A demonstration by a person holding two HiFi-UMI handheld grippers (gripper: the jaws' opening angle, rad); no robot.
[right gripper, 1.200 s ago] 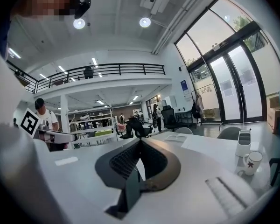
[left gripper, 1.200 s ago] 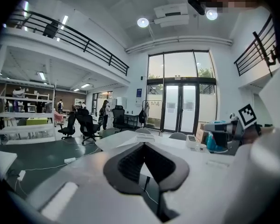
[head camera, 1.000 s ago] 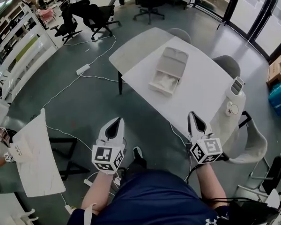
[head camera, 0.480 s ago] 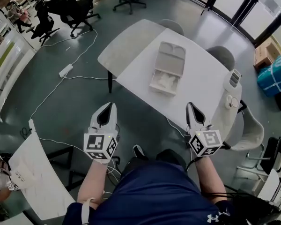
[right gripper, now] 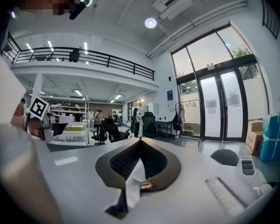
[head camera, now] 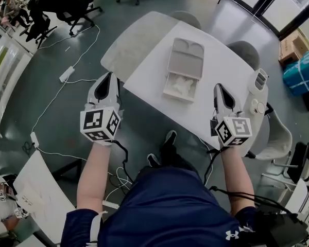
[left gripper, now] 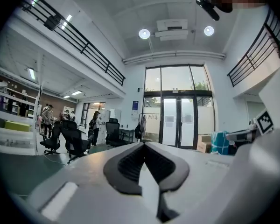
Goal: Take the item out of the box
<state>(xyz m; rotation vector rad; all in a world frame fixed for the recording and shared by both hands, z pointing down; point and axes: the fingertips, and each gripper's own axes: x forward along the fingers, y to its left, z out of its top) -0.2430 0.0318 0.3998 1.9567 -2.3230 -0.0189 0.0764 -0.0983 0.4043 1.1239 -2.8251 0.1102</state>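
Head view, left gripper (head camera: 110, 77), right gripper (head camera: 218, 88) closed

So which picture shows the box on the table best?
The head view. It looks down on the open box, with its lid flipped back and a white item inside. Both gripper views point level, and I can't make the box out in either.

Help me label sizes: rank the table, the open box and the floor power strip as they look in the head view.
1. table
2. box
3. power strip, farther away on the floor, yet plainly smallest.
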